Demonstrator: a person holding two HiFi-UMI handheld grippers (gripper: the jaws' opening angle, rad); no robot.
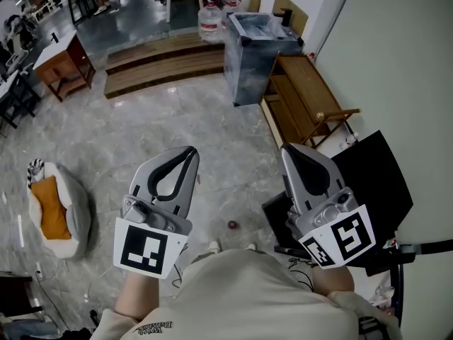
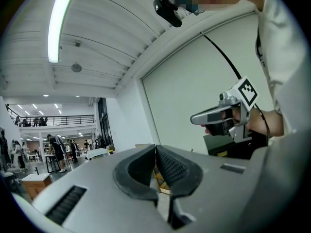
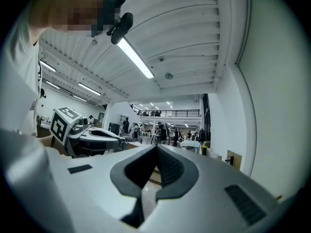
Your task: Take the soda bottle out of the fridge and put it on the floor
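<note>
**Claw state.** The left claw (image 1: 188,150) is pressed together at the tips and holds nothing. The right claw (image 1: 286,148) is likewise pressed together and empty. Both are held up near the body, side by side and well apart from any object.

**Location of the task item.** The soda bottle is not visible in any view. A grey-blue cabinet (image 1: 249,62) stands far and slightly right on the floor (image 1: 141,133). It may be the fridge, but this cannot be confirmed. A wooden bench (image 1: 301,98) stands just to the right of the cabinet.

**Expected handling (judgement, item unseen).**
- Weight: if full, moderate, so expect the load to pull downward once the bottle clears the shelf.
- Surface: smooth and curved. A chilled bottle is likely to carry condensation, so treat it as slippery.
- Stiffness: a plastic wall yields under pressure. A glass wall is rigid but fragile against the stone-look floor.
- Grasp point: take hold across the body just below the shoulder, or at the neck under the cap. Keep the bottle upright and set its base flat.

**Writing and labels.**
- The marker cube (image 1: 148,251) on each unit carries black-and-white square patterns, not text.
- The print on the shirt (image 1: 154,326) is too small to read.
- No brand is legible anywhere.
</note>
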